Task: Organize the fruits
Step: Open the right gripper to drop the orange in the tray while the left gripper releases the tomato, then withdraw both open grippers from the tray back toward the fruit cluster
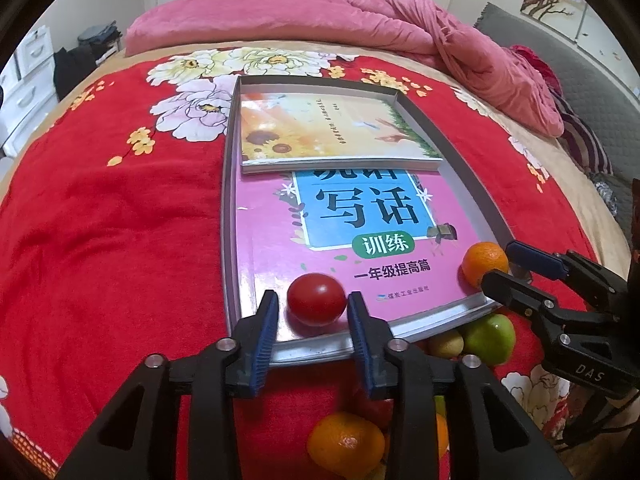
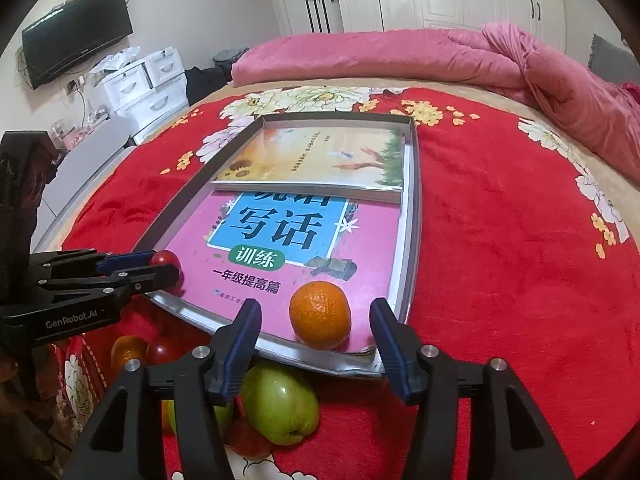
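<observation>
A red tomato (image 1: 316, 299) lies on the pink book in the metal tray (image 1: 228, 208), between the pads of my left gripper (image 1: 313, 308), which is open around it with small gaps. An orange (image 2: 320, 314) lies on the same book near the tray's front right corner, between the wide-open fingers of my right gripper (image 2: 316, 322). The orange also shows in the left wrist view (image 1: 485, 263), the tomato in the right wrist view (image 2: 168, 260). A green apple (image 2: 280, 407), another orange (image 1: 346, 442) and more fruit lie on the red blanket in front of the tray.
The tray (image 2: 414, 216) holds a pink book (image 2: 280, 248) with a sunflower book (image 2: 316, 158) on top at the far end. A pink quilt (image 2: 420, 58) lies at the back of the bed. White drawers (image 2: 140, 84) and a TV (image 2: 76, 32) stand to the left.
</observation>
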